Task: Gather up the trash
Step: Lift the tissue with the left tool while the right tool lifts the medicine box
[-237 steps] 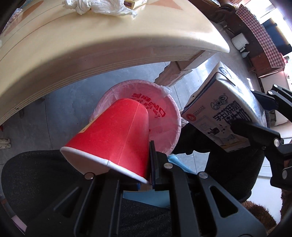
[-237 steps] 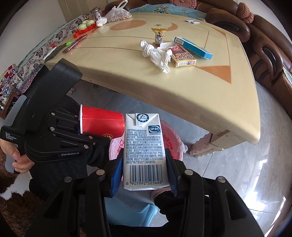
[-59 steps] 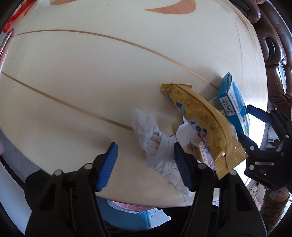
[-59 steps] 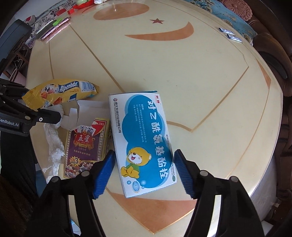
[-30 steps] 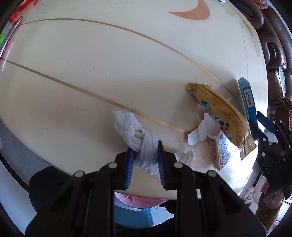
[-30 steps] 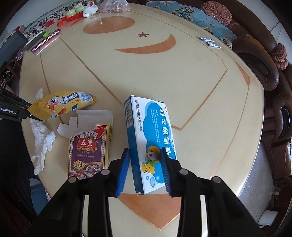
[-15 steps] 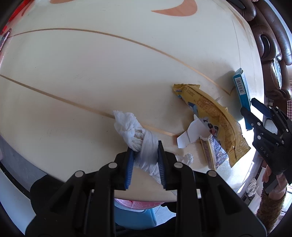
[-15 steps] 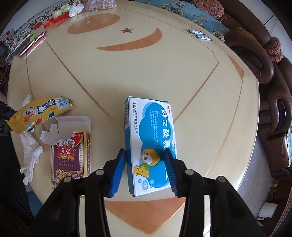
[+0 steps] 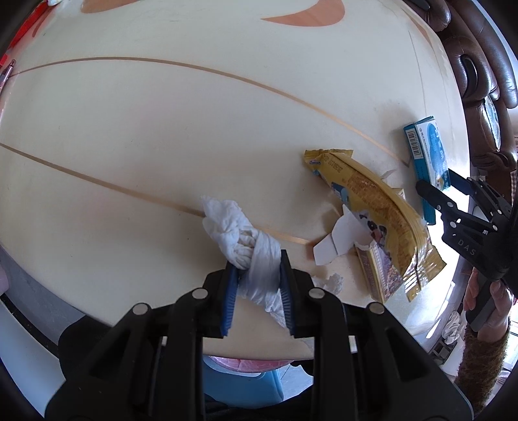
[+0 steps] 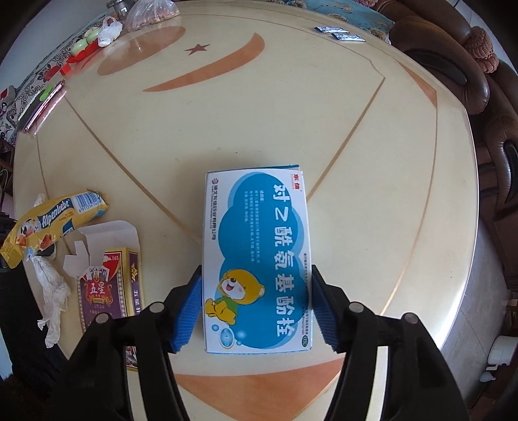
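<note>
My left gripper is shut on a crumpled white tissue at the near edge of the cream table. My right gripper has its blue pads against both long sides of a blue and white medicine box, which lies flat face up; it also shows in the left wrist view. A yellow Alpenliebe candy bag and an opened playing-card box lie between the two grippers.
A pink-lined bin on a blue stool sits below the table edge under my left gripper. A phone, red and green items and a plastic bag lie at the far side. Brown sofas ring the table.
The right gripper's jaws have spread wider as the medicine box turned from on edge to lying flat between them. The left gripper stays shut on the tissue and has barely moved.
</note>
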A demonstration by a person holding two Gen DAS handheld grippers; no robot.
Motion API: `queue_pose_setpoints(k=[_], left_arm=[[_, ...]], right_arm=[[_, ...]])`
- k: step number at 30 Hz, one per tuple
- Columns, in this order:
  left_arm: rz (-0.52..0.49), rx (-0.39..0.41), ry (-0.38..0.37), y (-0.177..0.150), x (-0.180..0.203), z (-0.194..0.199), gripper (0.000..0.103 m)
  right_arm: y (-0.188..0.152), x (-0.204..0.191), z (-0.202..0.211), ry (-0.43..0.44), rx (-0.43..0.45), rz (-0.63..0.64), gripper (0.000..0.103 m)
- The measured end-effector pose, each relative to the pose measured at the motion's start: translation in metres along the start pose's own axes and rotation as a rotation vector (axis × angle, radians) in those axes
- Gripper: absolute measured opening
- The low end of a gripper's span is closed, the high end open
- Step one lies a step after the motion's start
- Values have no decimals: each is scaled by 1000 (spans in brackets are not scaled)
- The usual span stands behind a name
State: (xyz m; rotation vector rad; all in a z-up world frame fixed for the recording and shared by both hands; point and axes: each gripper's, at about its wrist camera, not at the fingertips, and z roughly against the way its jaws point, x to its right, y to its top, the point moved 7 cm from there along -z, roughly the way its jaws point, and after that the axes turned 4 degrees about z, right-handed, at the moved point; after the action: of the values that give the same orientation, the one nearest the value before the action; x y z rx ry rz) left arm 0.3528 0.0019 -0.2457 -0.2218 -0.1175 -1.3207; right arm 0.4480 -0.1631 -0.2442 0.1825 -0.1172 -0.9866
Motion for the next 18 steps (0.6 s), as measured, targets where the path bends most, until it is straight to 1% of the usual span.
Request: queue_pose_setpoints(k=[6, 8, 13, 14, 18], left_arm=[[-4, 0, -12, -2, -3, 0, 24], [-8, 6, -15, -3, -4, 3, 24], [-17, 18, -30, -5, -5, 14, 24], [-20, 21, -32, -5, -6, 17, 24], [-32, 35, -39, -7, -8, 27, 24]], right_arm=[[1, 0, 5, 22, 6, -29, 60], [1, -3, 12, 13, 18, -26, 60], [-1, -3, 40, -12, 60, -15, 60], [-1, -5, 48, -27, 70, -6, 60], [-4, -16, 69, -33, 107, 9, 60]])
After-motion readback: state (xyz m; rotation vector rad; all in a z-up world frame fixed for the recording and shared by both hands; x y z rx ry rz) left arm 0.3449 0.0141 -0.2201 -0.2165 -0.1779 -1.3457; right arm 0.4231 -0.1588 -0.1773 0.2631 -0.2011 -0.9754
